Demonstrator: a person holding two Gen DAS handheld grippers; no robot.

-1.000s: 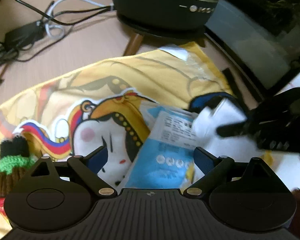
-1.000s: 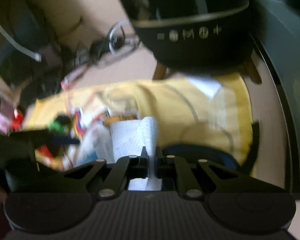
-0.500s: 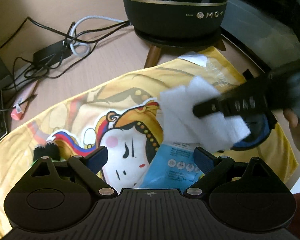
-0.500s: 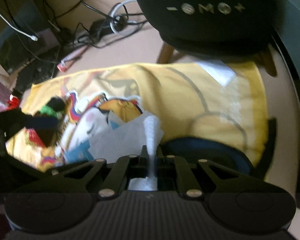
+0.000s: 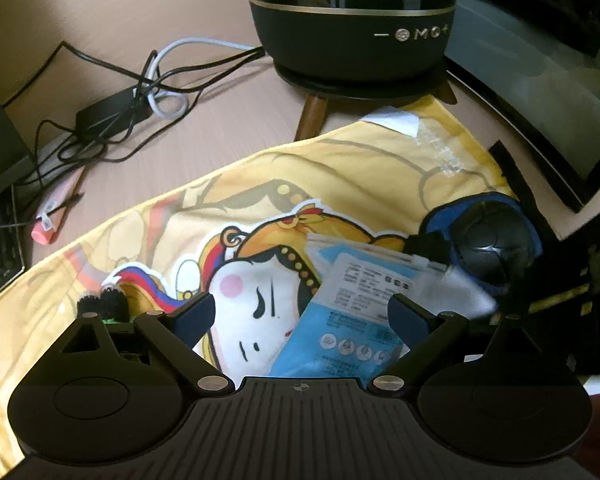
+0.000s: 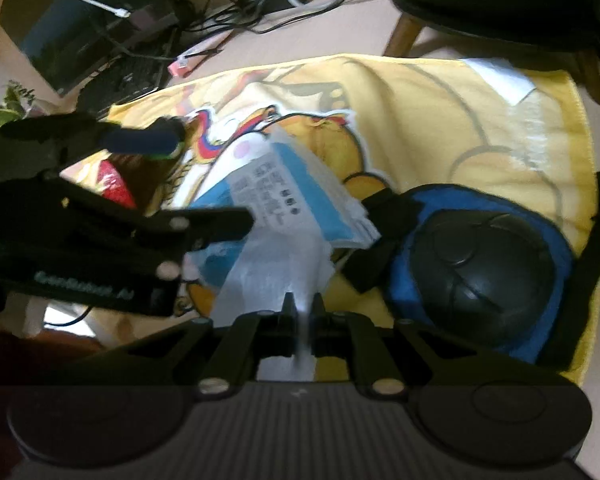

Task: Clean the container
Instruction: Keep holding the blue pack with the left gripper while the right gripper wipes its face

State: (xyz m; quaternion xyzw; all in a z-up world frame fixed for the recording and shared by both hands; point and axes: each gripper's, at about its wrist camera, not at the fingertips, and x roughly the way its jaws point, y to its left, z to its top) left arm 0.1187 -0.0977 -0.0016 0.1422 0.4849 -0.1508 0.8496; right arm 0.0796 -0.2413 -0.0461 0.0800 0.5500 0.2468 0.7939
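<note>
the right gripper (image 6: 300, 312) is pinched tight on a white tissue (image 6: 276, 268), which spreads out ahead of its fingertips. just beyond the tissue lies a blue-and-white packet (image 6: 284, 200) on a yellow cartoon cloth (image 6: 440, 116). to the right of the fingertips, close by, sits a round black lid on a blue container (image 6: 484, 268). to the left, the left gripper (image 6: 204, 184) reaches in with its fingers spread wide apart, one finger near the packet's edge. farther ahead stand a wooden leg (image 6: 404, 36) of a dark appliance and tangled cables (image 6: 260, 4).
</note>
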